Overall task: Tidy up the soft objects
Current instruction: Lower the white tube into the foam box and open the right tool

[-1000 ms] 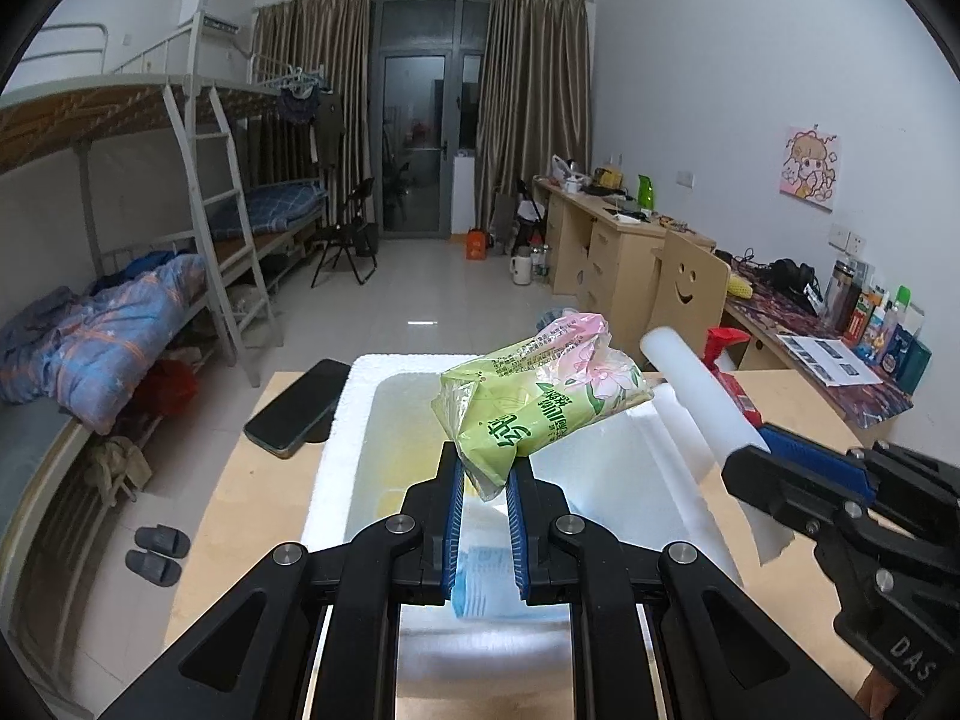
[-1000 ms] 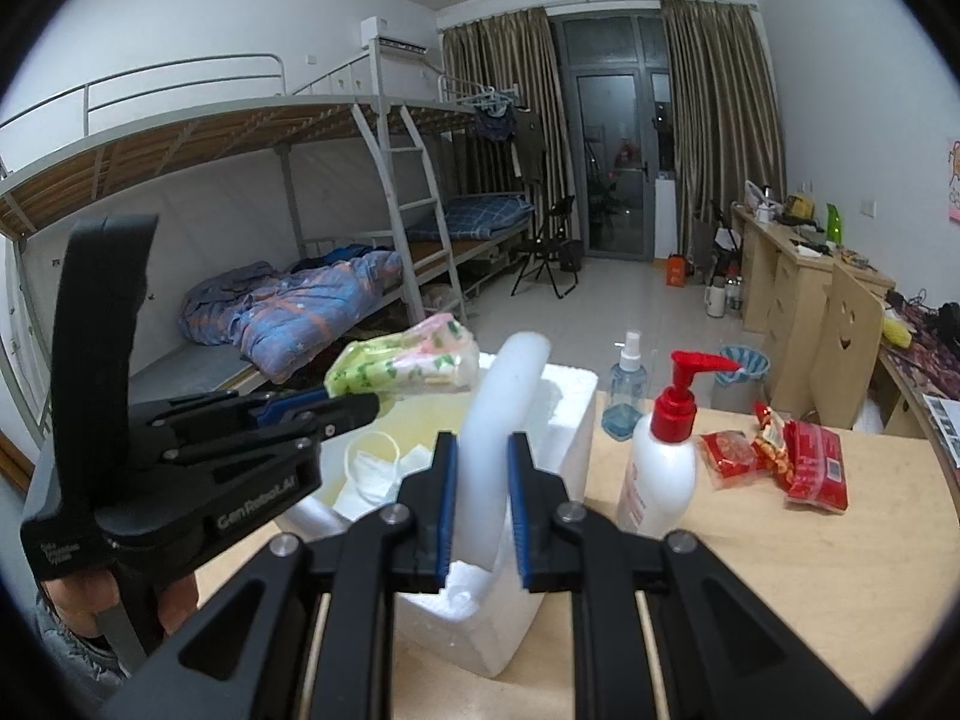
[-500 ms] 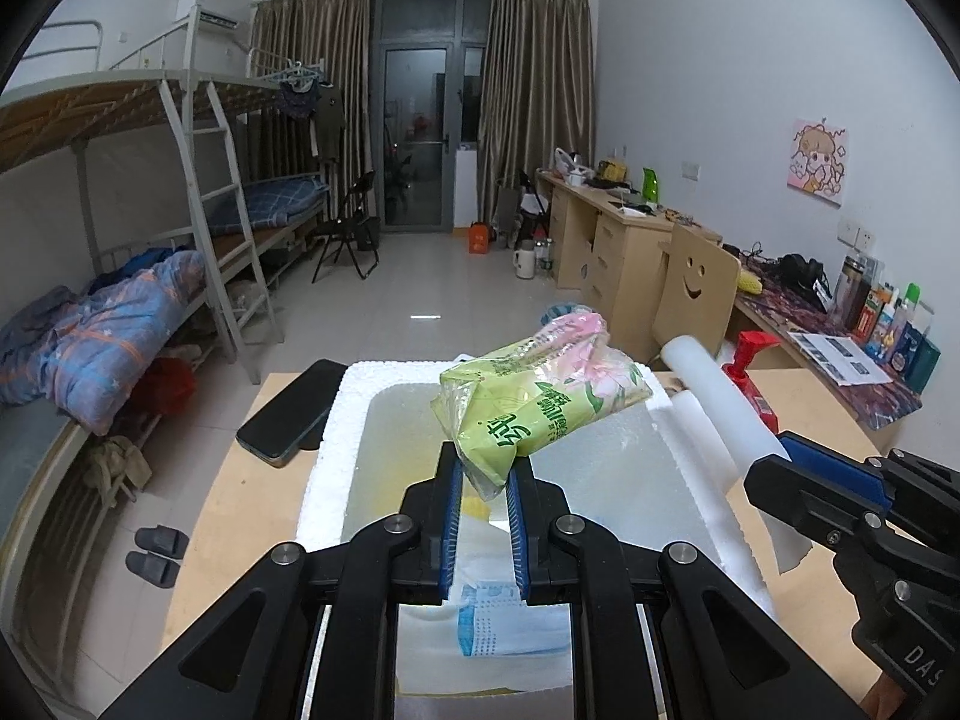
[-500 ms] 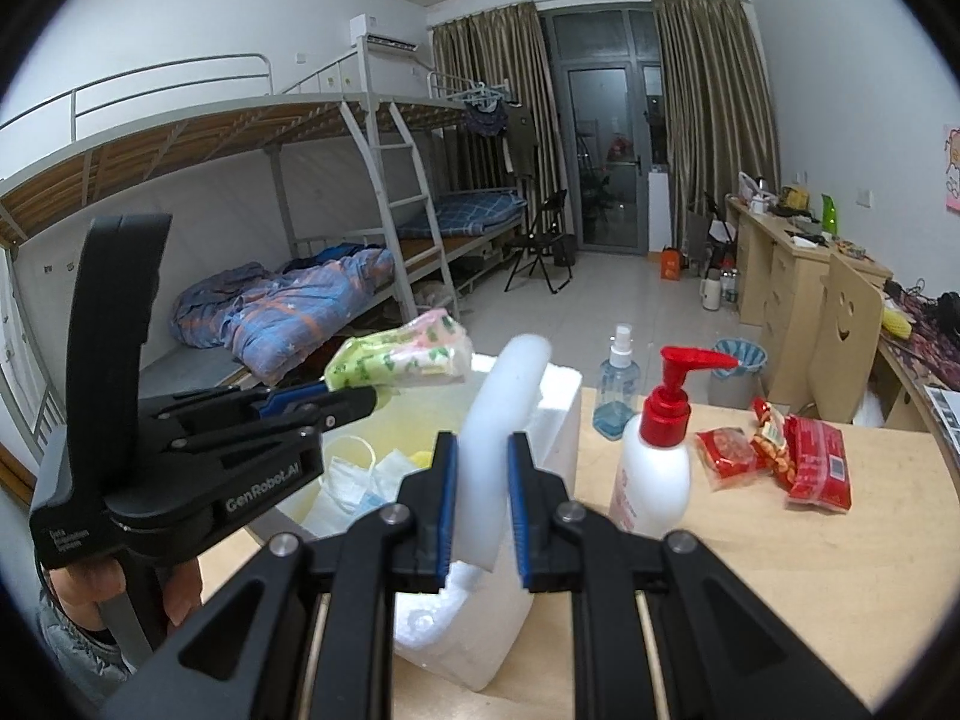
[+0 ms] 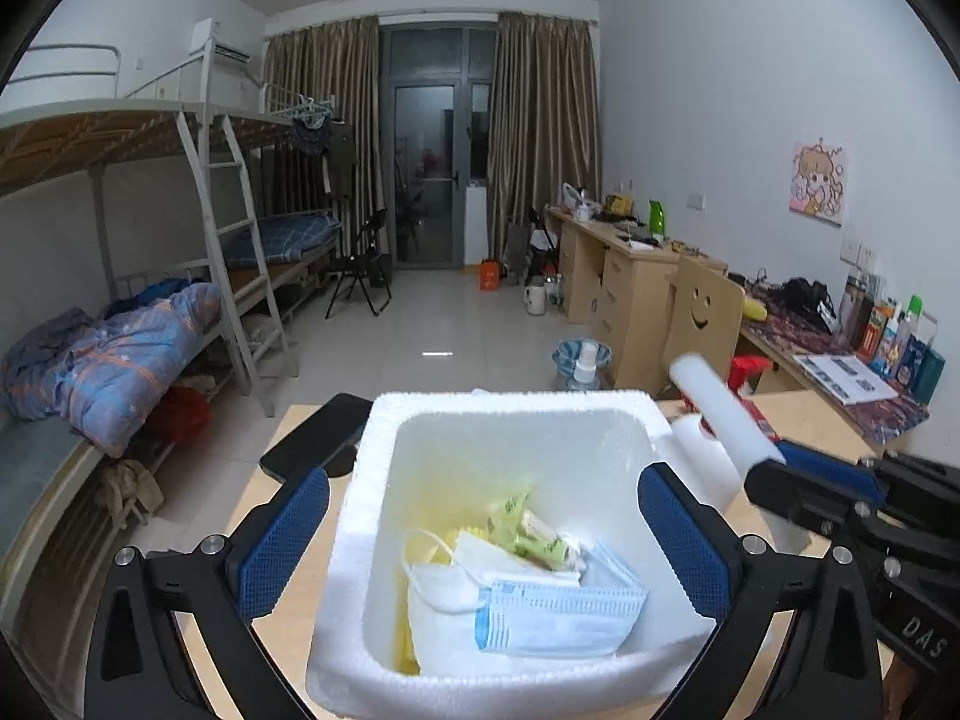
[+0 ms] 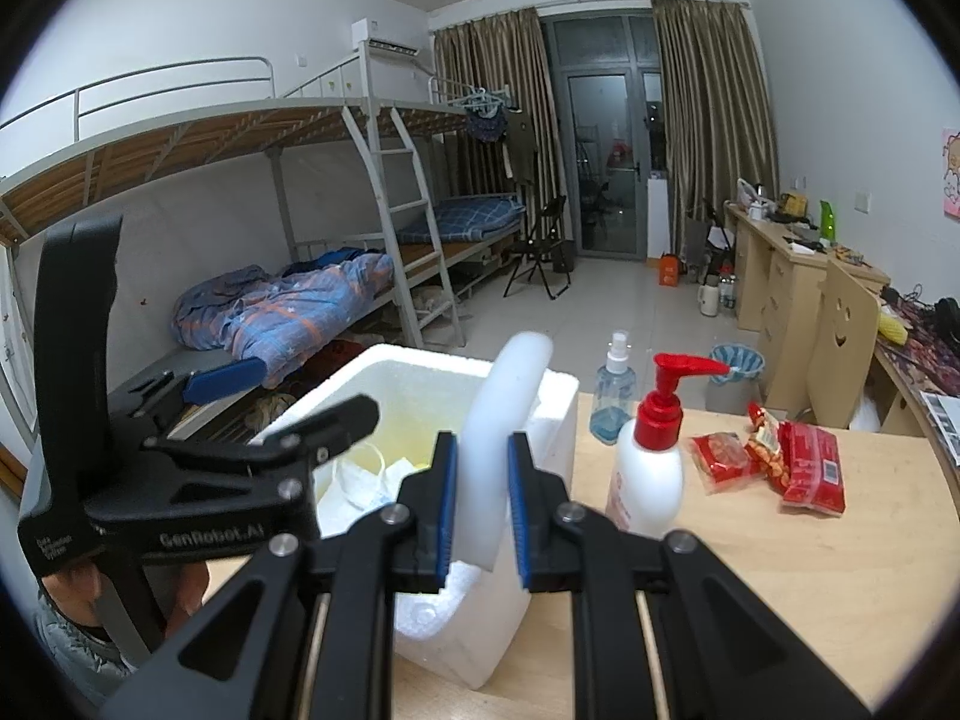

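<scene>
A white foam box stands on the wooden table; it also shows in the right wrist view. Inside lie a green tissue pack, a white mask and a blue mask. My left gripper is open and empty above the box, its blue pads wide apart; it shows in the right wrist view. My right gripper is shut on a white foam tube at the box's right rim; the tube shows in the left wrist view.
A black phone lies left of the box. A red-pump lotion bottle, a clear spray bottle and red snack packs stand to the right on the table. Bunk beds left, desks right.
My left gripper opened and the green tissue pack dropped into the foam box. My right gripper still holds the foam tube, slightly farther right.
</scene>
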Available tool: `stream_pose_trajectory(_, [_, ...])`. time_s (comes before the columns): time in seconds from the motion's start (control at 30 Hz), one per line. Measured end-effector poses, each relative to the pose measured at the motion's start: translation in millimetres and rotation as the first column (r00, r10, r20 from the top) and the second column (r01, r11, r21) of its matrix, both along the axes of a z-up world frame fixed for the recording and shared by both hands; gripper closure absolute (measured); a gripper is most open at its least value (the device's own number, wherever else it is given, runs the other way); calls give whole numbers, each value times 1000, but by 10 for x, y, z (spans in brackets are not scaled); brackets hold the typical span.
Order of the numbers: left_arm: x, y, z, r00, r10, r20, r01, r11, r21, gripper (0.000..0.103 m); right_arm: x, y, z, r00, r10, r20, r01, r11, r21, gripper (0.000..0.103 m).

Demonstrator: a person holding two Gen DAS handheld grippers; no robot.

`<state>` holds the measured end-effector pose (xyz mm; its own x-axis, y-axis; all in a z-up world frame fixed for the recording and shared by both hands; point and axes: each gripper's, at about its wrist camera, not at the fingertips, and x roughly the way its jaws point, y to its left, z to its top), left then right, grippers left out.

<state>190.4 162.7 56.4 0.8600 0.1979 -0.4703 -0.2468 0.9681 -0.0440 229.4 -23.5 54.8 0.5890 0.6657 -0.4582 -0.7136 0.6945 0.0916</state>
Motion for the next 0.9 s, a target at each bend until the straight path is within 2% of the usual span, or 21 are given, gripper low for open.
stream_pose_trajectory(0.3, [-82,-11,-29,1000,8,-10,-8,1000,-9,0,-15,70,2,1000,16,3,-16,1000,-12,84])
stream_pose_trajectory(0.5, [-275,10,-50,999,41,-5,-41,999,9,0,-12,201,-41,999,37,-5,-38,999,-23,84])
stream_pose_trajectory(0.9, [-618,63,-158,998,52,-28,-52,999,-5,0,-25,479,-90,996,91,-24,-91,995,-35,84])
